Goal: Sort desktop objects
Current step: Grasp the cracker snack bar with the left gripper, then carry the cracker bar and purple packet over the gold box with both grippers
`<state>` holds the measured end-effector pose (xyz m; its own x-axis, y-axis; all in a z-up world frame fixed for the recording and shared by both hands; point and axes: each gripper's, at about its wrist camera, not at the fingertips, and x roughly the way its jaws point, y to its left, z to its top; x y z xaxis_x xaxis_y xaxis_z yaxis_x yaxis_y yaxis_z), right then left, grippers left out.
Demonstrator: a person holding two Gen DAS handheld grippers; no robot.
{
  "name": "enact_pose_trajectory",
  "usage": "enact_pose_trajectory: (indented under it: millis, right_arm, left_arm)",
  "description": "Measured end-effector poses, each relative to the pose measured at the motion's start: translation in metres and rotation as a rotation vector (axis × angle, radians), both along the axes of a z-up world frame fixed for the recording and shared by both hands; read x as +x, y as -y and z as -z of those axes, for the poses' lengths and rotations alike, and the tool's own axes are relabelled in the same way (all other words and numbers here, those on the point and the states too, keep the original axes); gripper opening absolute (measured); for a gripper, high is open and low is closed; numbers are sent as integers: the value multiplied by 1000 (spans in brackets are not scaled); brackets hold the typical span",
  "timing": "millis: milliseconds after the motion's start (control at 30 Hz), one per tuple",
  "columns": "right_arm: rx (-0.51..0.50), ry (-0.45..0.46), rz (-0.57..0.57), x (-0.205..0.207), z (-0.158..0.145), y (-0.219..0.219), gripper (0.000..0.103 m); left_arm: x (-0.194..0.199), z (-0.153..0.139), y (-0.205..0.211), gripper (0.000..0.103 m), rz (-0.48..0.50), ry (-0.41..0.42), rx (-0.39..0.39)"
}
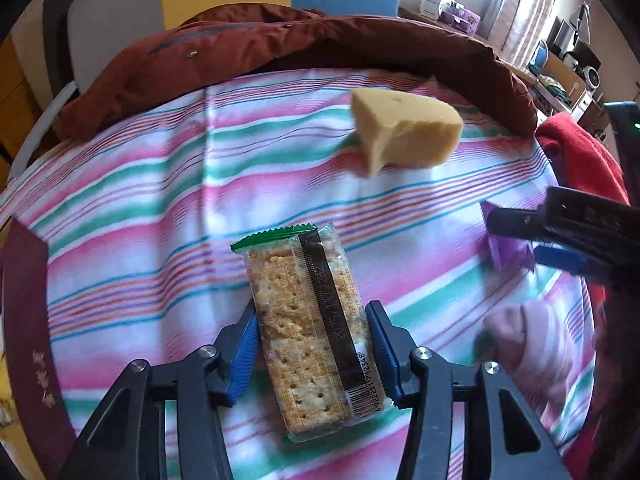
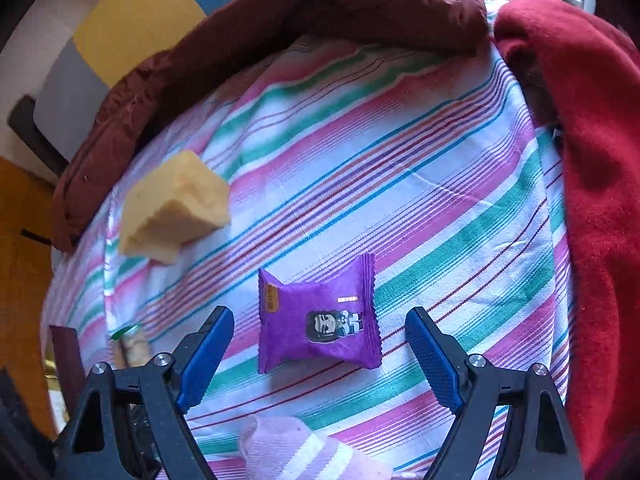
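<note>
Two claws working: left claw (image 1: 312,354) pinching clear-wrapped cracker packet (image 1: 310,320) above the striped cloth; right claw (image 2: 320,354) spread, straddling purple foil snack pouch (image 2: 318,318) — advising centring before closing

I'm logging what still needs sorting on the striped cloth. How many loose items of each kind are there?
Snack packets: 2, the cracker packet in the left gripper, and the purple packet between the open fingers of the right gripper
Sponges: 1, the yellow sponge
Socks: 1, the pink sock
Total: 4
</note>
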<state>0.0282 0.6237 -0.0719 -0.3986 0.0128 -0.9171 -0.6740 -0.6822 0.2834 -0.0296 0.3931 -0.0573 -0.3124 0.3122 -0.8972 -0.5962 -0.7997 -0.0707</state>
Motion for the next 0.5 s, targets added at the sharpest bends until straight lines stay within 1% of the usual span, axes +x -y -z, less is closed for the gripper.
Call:
enact_pose_trajectory:
  millis: [33,100,133,167,200,267,300,400,500]
  right_arm:
    - [19,11,-14,-2,0,3,88]
    - [81,52,-49,-7,1,10,79]
    - [141,85,-76,-10,1,16,67]
    - [170,98,-90,-12,1,19,60]
    - [193,106,-106,-14,1,23,59]
    - [214,106,-132,-17,0,28,54]
    - [218,99,-142,-18,-1,30,53]
    - [210,49,-176,-21,-6,37,52]
    - [211,-9,-273,-28,-11,55,52]
  left_arm:
    - [2,0,8,52,-6,-1,9]
    - [3,-1,15,52,-11,-3,33]
    - [7,-1,22,52,-20,-17,26]
    - [9,0,28,51,-22,-26,22]
    - [12,1,34,51,-19,-39,27]
    - [17,1,44,51,-19,-55,44]
    - [18,1,48,51,-21,-59,55]
    - [24,2,61,49,-36,-73,85]
    - [28,3,65,49,-51,-104,91]
